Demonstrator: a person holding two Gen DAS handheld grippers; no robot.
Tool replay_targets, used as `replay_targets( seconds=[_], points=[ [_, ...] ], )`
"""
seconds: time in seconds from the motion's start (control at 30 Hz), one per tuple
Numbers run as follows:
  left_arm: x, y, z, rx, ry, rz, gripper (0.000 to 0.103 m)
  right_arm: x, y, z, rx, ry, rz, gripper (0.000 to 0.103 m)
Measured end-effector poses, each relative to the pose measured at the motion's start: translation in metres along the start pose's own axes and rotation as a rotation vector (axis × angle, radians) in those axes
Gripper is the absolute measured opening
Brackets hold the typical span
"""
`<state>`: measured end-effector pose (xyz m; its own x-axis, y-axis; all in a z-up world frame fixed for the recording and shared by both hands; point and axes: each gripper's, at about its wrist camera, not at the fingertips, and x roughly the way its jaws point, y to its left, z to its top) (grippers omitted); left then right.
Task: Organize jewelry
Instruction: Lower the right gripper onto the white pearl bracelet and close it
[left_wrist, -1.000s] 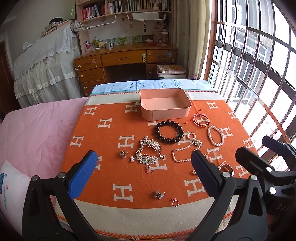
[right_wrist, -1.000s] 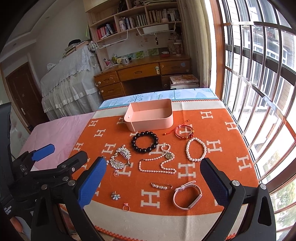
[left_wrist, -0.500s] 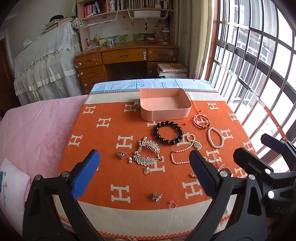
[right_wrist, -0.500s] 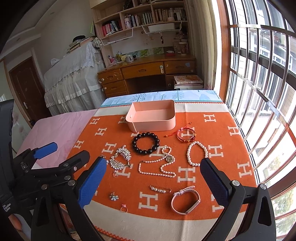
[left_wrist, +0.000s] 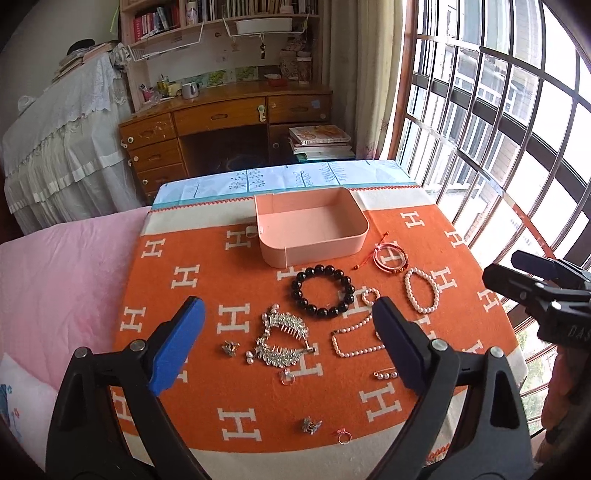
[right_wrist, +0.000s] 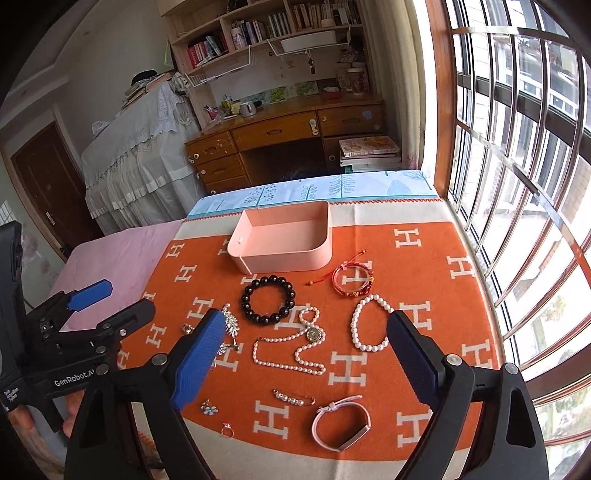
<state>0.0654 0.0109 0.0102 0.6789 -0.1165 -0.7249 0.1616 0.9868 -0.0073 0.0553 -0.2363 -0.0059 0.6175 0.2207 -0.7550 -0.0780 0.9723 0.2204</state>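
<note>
Jewelry lies spread on the orange cloth in front of an empty pink box (left_wrist: 314, 251) (right_wrist: 284, 262). Nearest the box is a black bead bracelet (left_wrist: 295, 291) (right_wrist: 245, 299), then a red cord bracelet (right_wrist: 338, 277), a pearl bracelet (left_wrist: 408, 291) (right_wrist: 354, 325) and a pearl necklace (left_wrist: 351, 352) (right_wrist: 284, 365). A silver hair comb (left_wrist: 284, 347) lies to the left, a pink watch band (right_wrist: 364, 424) near the front. My left gripper (left_wrist: 286, 306) hovers above the comb and my right gripper (right_wrist: 306, 317) above the necklace. Both jaws are closing, wide apart, gripping nothing.
The H-patterned orange cloth (left_wrist: 207, 280) covers a small table. Small rings (left_wrist: 343, 437) and earrings (left_wrist: 229, 347) lie near its front edge. A pink bed cover (left_wrist: 55, 277) adjoins on the left and a barred window (left_wrist: 498, 129) on the right. A wooden desk (left_wrist: 221, 118) stands behind.
Both grippers have moved forward over the table, so the box and jewelry look larger. The blue pads of each gripper stand slightly closer together than before.
</note>
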Motion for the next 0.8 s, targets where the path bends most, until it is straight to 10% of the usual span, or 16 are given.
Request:
replay_targets(
  seconds=[0.27,0.8],
  points=[
    [0.044,0.032,0.029,-0.051,0.141,-0.058,0.092,0.04,-0.071,0.032,0.104,0.117,-0.047,0.074],
    [0.152,0.045,-0.022,-0.021,0.383,-0.072,0.074,0.177,-0.124,-0.004,0.16,0.39,-0.072,0.042]
  ],
)
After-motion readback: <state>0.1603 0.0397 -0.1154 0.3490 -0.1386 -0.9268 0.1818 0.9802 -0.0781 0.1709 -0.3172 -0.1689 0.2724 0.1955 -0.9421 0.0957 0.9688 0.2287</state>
